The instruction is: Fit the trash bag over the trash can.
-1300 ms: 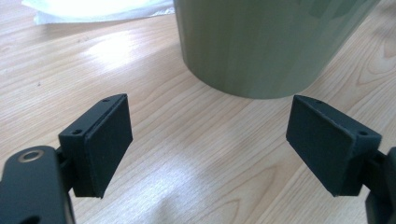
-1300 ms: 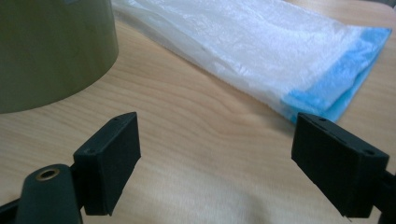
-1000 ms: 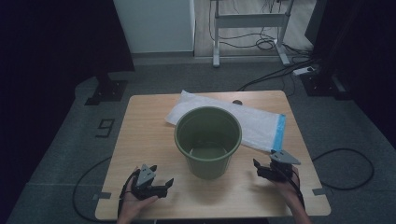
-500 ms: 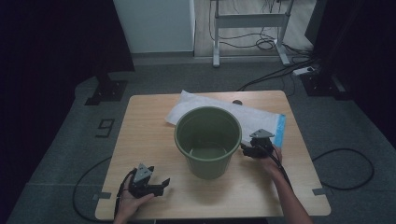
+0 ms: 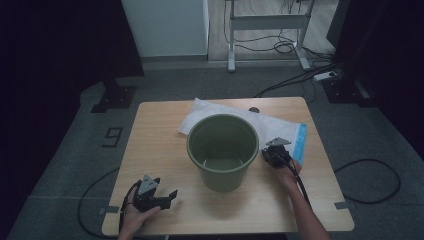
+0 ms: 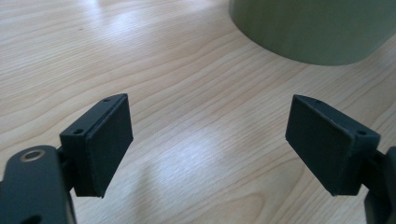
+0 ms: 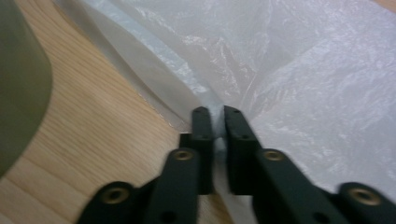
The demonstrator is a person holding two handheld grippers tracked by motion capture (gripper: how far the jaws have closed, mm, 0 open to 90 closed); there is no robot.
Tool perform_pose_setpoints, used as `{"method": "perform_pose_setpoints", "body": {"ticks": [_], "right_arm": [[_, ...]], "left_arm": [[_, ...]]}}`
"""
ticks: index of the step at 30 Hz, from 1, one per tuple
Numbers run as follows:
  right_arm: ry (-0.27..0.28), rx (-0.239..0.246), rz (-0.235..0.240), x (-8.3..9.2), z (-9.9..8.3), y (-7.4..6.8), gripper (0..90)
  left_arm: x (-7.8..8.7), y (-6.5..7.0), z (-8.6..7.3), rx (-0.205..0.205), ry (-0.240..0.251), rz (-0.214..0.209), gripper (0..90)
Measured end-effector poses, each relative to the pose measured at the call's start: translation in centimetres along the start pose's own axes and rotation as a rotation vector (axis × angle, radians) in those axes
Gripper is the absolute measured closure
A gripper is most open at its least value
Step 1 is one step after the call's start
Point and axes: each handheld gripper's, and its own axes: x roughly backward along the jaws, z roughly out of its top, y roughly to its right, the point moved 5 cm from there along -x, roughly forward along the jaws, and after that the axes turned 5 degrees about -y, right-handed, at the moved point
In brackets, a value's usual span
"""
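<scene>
Already the right tongs (image 7: 214, 122) have just closed, clamped on an edge of the thin white plastic bag (image 5: 235, 114), which lies flat on the wooden table (image 5: 160, 145) behind and right of the round green plastic bucket (image 5: 223, 150). Left tongs (image 6: 208, 140) stand apart, empty, well off near the bucket's base.

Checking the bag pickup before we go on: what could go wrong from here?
1. The right gripper pinches only a thin fold of the plastic bag; it may slip or tear when lifted.
2. The bag lies against the green bucket; pulling could drag or tip it.
3. The left gripper is open, away from the bucket, so nothing steadies it.
</scene>
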Motion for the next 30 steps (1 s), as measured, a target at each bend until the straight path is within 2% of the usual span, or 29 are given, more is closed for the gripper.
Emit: {"method": "perform_pose_setpoints", "body": {"ticks": [2, 6, 7, 9, 13, 16, 19, 26, 27, 28, 30], "right_arm": [[-0.004, -0.01, -0.019, 0.6, -0.3, 0.3, 88.6], [0.05, -0.068, -0.028, 3.4, -1.9, 1.0, 88.8], [0.06, -0.086, -0.022, 4.2, -2.7, 1.0, 88.8], [0.062, -0.071, -0.053, 6.1, -4.6, 1.2, 88.8], [0.062, -0.081, -0.051, 8.9, -8.1, 2.0, 88.8], [0.062, -0.116, -0.019, 10.2, -10.2, 2.7, 88.9], [0.067, -0.136, -0.013, 11.6, -11.7, 3.3, 89.0], [0.042, -0.135, -0.008, 12.7, -13.4, 3.4, 88.8], [0.041, -0.141, -0.013, 12.6, -13.5, 3.4, 87.5], [0.041, -0.146, -0.014, 12.6, -13.6, 3.4, 81.7], [0.056, -0.148, -0.039, 12.7, -13.4, 3.3, 63.3]], "left_arm": [[0.2, -0.4, -0.2, 0.015, 0.0, 0.012, 14.9], [0.6, -0.9, -0.3, 0.034, 0.01, 0.029, 15.2], [0.7, -0.9, -0.3, 0.039, 0.015, 0.027, 15.2], [0.8, -0.9, -0.3, 0.044, 0.022, 0.023, 15.3], [0.6, -0.5, -0.2, 0.034, 0.015, 0.021, 15.5], [0.5, -0.3, -0.1, 0.028, 0.014, 0.018, 15.5], [0.4, -0.3, -0.1, 0.027, 0.009, 0.017, 15.5], [0.3, -0.3, -0.3, 0.032, 0.002, 0.011, 15.6], [0.2, -0.3, -0.3, 0.03, 0.001, 0.011, 15.6], [0.2, -0.2, -0.4, 0.028, -0.001, 0.01, 15.6], [0.2, -0.1, -0.4, 0.029, -0.001, 0.008, 15.6]]}}
